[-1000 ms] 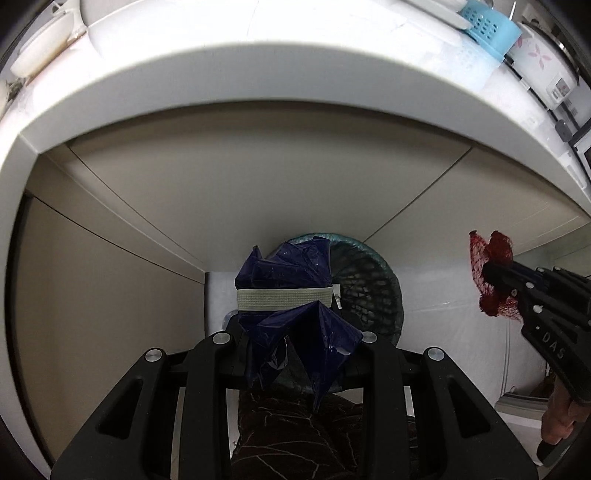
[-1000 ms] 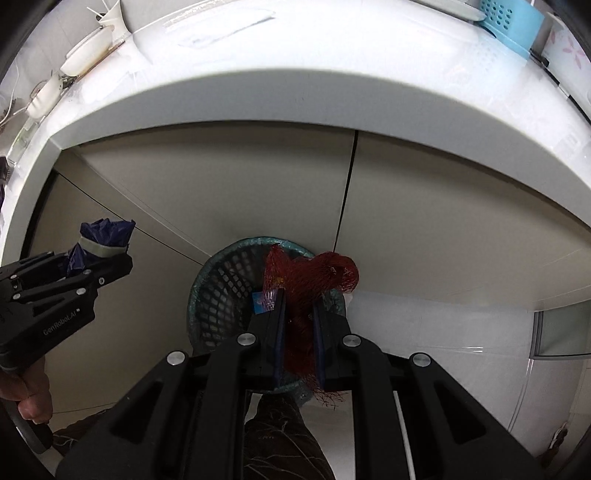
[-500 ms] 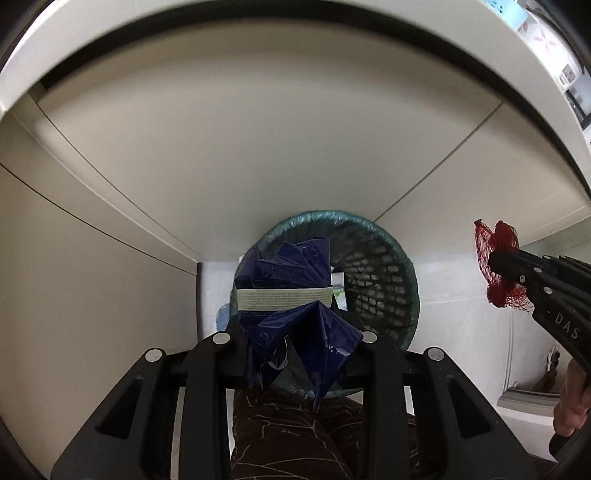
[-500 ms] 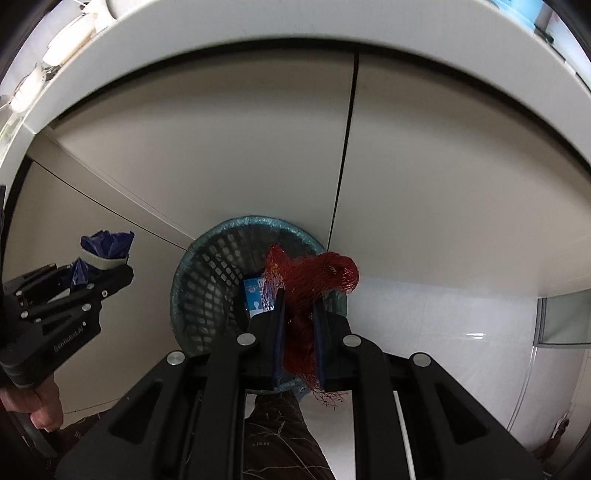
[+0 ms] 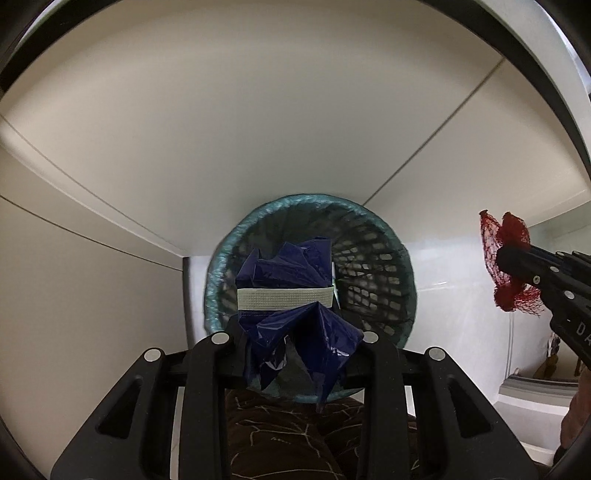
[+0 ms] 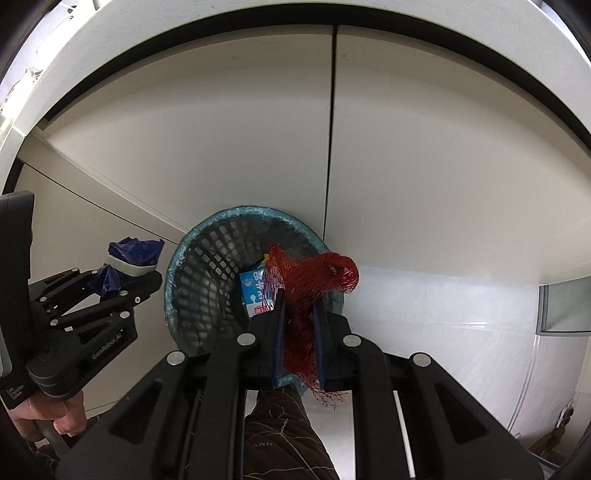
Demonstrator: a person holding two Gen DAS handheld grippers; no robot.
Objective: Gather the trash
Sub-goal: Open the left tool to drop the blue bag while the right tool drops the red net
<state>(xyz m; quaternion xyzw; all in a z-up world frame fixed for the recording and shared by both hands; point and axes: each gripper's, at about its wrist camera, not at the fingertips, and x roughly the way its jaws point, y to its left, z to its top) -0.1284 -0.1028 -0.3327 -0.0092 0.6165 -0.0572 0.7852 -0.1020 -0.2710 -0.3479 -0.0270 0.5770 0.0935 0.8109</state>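
Note:
A teal mesh waste basket point(image 5: 388, 240) stands on the floor against the cabinet. My left gripper point(image 5: 295, 326) points down over its left half with a crumpled dark-blue plastic bag point(image 5: 295, 332), banded by a pale elastic, between its fingers. The jaws are opening, and the bag still sits against both pads. My right gripper point(image 6: 298, 306) is shut on a red mesh net point(image 6: 325, 271) above the basket's point(image 6: 177, 266) right rim. A blue-and-white carton point(image 6: 255, 290) lies inside the basket. Each gripper shows in the other view: the left gripper point(image 6: 142, 275), the right gripper point(image 5: 511, 258) with the net point(image 5: 511, 232).
Beige cabinet doors point(image 6: 424, 166) rise behind the basket under a white counter edge point(image 6: 258, 33). White floor tiles point(image 6: 461, 332) lie to the right. The person's leg in brown patterned trousers point(image 5: 280, 435) is just below the grippers, and a hand point(image 6: 55, 417) holds the left gripper.
Both grippers have sunk toward the basket, which looks larger, and the counter top has slid out of view. The left fingers stand slightly wider around the blue bag.

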